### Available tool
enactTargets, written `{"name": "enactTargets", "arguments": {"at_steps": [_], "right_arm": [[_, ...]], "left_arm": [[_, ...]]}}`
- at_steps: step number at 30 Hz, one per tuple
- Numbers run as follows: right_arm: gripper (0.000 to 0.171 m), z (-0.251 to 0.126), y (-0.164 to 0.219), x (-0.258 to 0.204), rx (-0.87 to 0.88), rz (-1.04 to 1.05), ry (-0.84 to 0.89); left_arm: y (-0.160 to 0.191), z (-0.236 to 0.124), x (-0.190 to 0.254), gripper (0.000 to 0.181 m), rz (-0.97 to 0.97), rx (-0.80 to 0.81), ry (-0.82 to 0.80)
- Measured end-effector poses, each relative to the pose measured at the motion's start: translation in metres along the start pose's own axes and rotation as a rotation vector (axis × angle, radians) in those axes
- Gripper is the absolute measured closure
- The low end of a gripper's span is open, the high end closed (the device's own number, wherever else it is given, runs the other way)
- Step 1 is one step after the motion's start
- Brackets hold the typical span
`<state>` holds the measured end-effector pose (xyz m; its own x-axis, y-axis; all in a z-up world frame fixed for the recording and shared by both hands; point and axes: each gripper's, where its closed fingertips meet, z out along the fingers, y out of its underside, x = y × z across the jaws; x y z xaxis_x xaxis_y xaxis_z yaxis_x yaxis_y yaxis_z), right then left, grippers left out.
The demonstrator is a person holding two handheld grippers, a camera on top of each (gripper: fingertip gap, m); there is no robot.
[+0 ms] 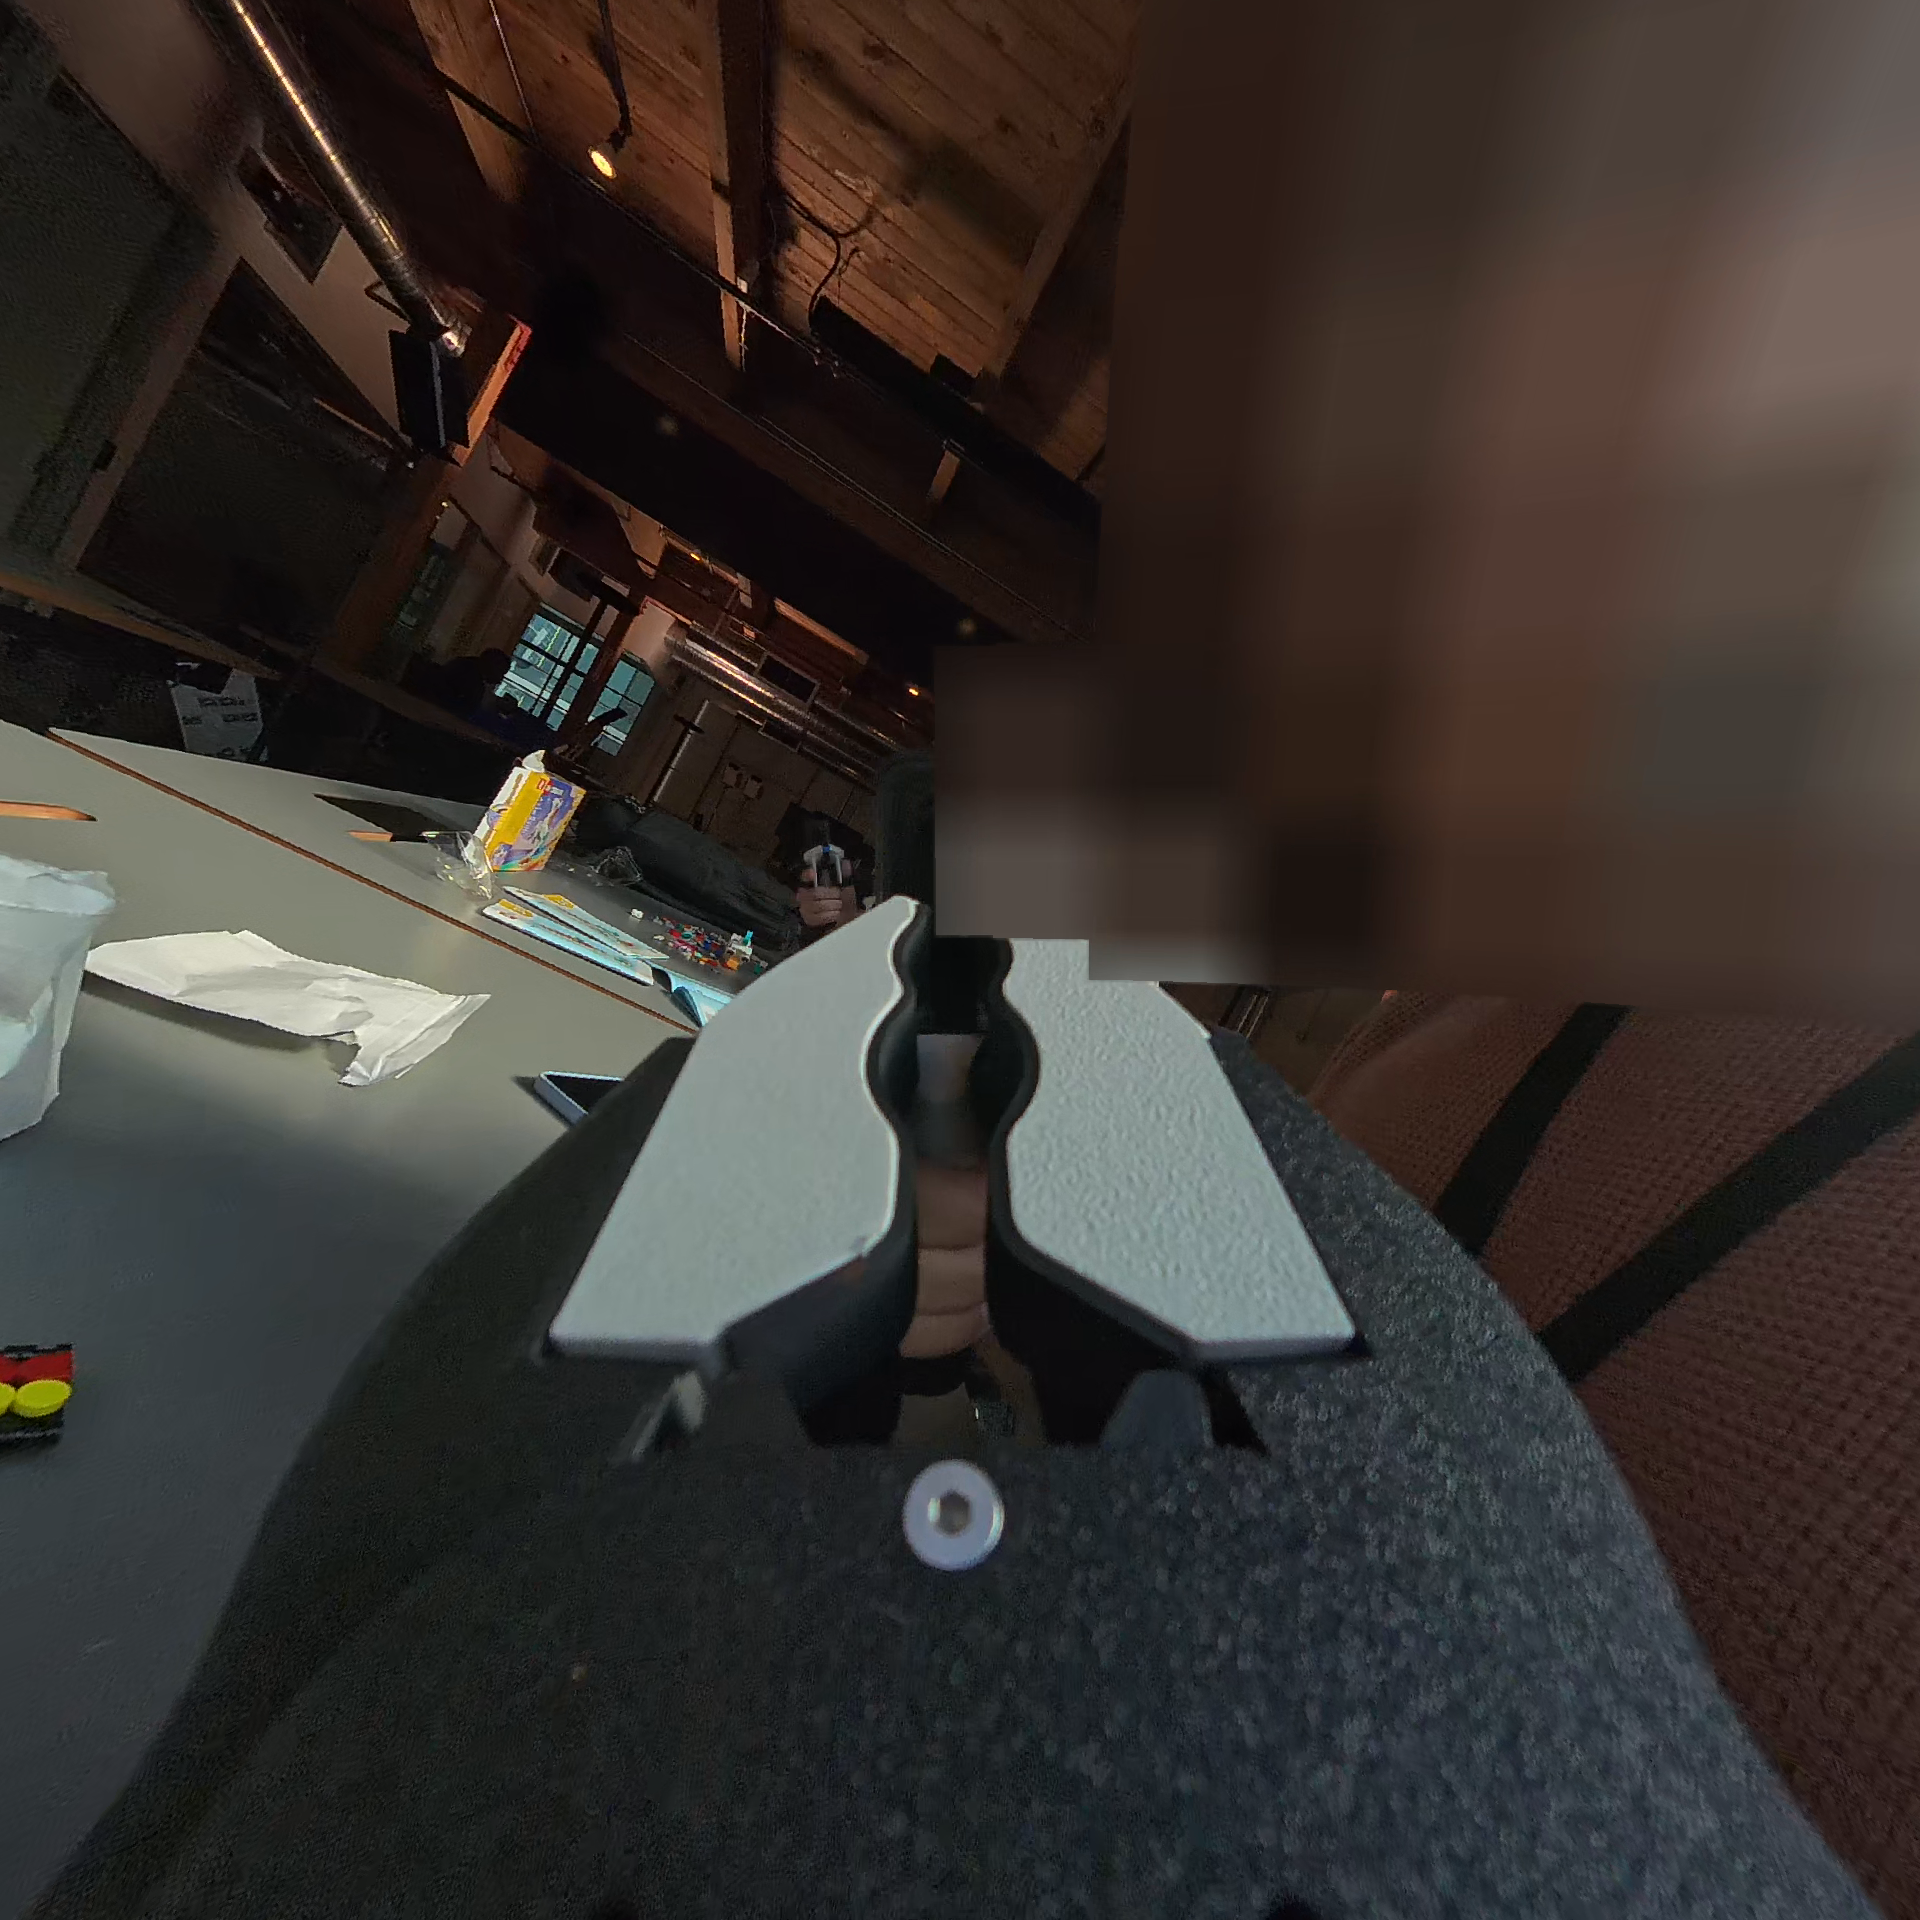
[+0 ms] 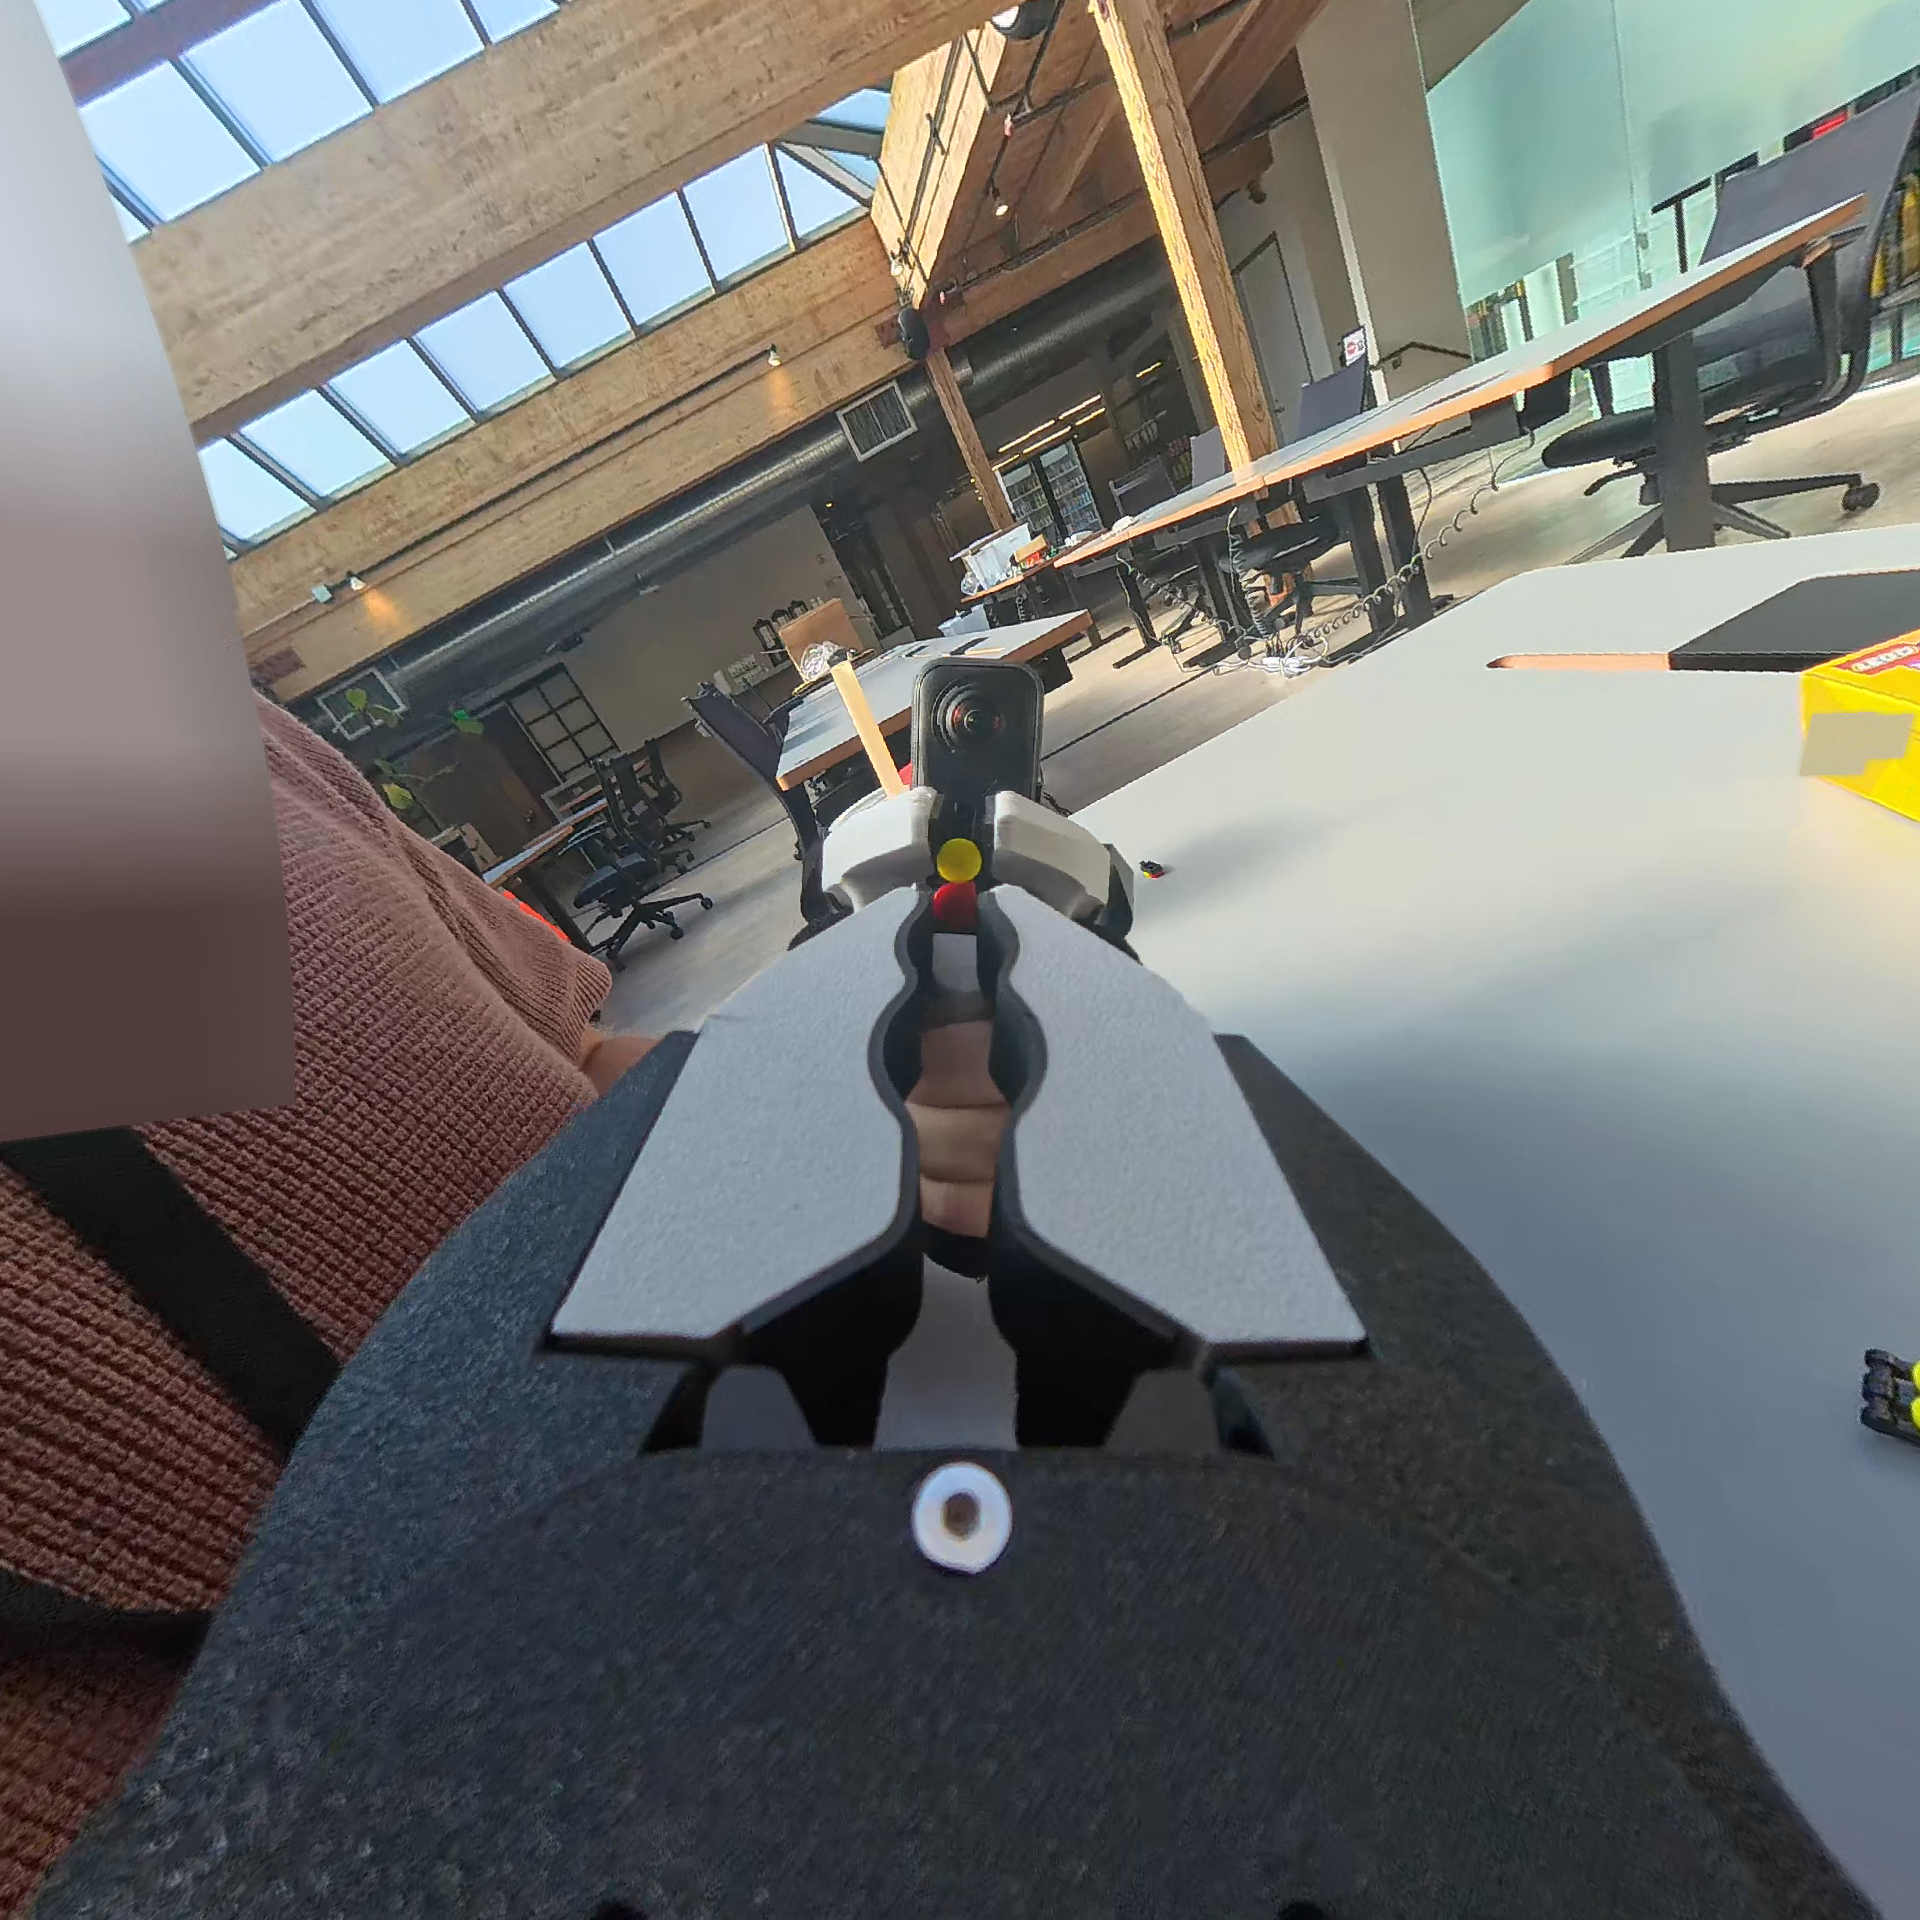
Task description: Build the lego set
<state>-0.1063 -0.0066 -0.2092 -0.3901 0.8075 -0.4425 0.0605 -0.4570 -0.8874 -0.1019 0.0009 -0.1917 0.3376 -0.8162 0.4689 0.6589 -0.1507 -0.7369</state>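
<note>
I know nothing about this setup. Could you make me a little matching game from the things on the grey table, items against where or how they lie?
Things:
1. crumpled paper
2. lego box
3. loose bricks

States:
a. standing, far back
b. white, lying flat
c. scattered beside the open booklet

Pairs: 1-b, 2-a, 3-c

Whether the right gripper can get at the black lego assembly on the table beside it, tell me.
Probably yes, once turned: the black lego assembly lies in the open on the grey table, nothing around it. But the right gripper points at the left gripper, jaws nearly closed.
</note>
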Motion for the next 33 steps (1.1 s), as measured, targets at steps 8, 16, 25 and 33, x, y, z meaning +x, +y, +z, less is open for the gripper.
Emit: {"name": "enactTargets", "arguments": {"at_steps": [8, 16, 25, 33], "right_arm": [[0.164, 0.002, 0.001, 0.001, -0.002, -0.005, 0.005], [0.164, 0.003, 0.002, 0.002, -0.006, -0.009, 0.011], [0.164, 0.0, 0.003, 0.011, -0.084, -0.524, 0.301], [0.164, -0.005, 0.006, 0.016, -0.115, -0.845, 0.437]], "left_arm": [[0.0, 0.0, -0.001, 0.174, 0.008, -0.003, -0.005], [0.001, -0.001, -0.002, 0.174, 0.012, -0.001, -0.019], [0.001, -0.003, -0.011, 0.174, -0.106, 0.078, -0.089], [0.006, -0.002, -0.018, 0.174, -0.199, 0.103, -0.133]]}}
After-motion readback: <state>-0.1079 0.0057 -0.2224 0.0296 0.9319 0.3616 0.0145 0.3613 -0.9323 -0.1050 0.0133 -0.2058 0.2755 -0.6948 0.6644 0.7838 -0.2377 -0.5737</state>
